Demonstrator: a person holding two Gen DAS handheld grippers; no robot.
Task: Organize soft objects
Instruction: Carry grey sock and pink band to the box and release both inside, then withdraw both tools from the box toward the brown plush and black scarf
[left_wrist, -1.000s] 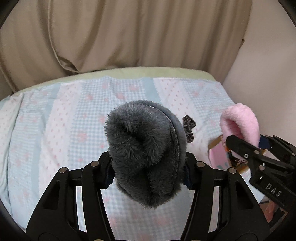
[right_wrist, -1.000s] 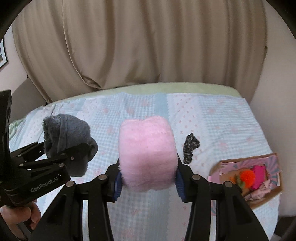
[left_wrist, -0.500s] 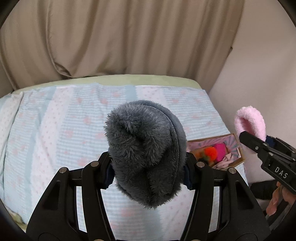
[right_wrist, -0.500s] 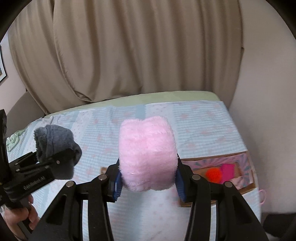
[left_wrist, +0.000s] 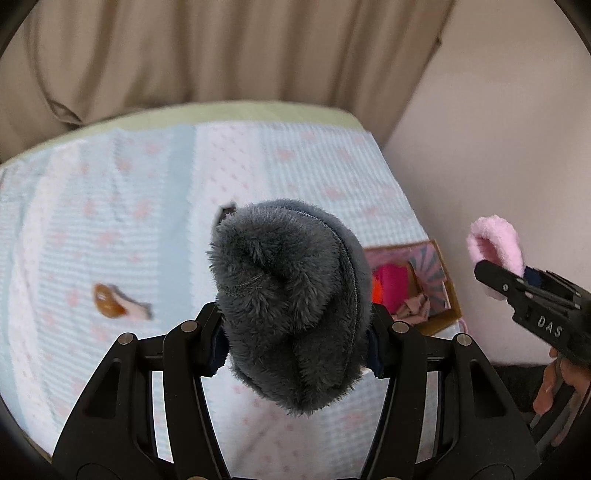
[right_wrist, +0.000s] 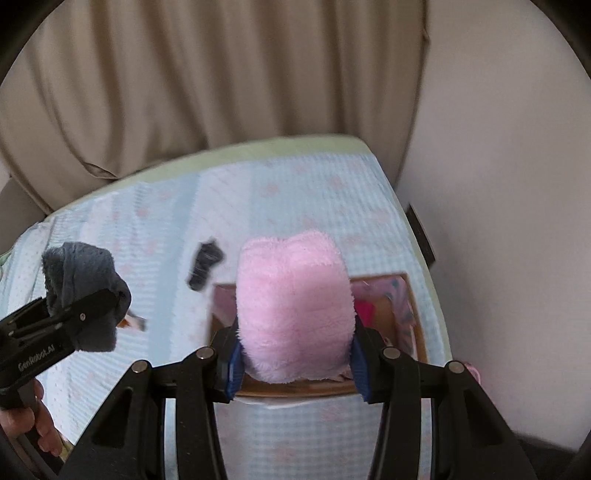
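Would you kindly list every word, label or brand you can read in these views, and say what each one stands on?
"DAS" – white letters on the right gripper, seen from the left wrist view.
"GenRobot.AI" – white letters on the left gripper, seen from the right wrist view; small, slightly blurred.
The box shows a printed pattern only, no readable text.

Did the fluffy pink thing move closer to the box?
Yes. In the right wrist view the pink fluffy sock now hangs in front of the cardboard box; a second ago the box lay well off to its right.
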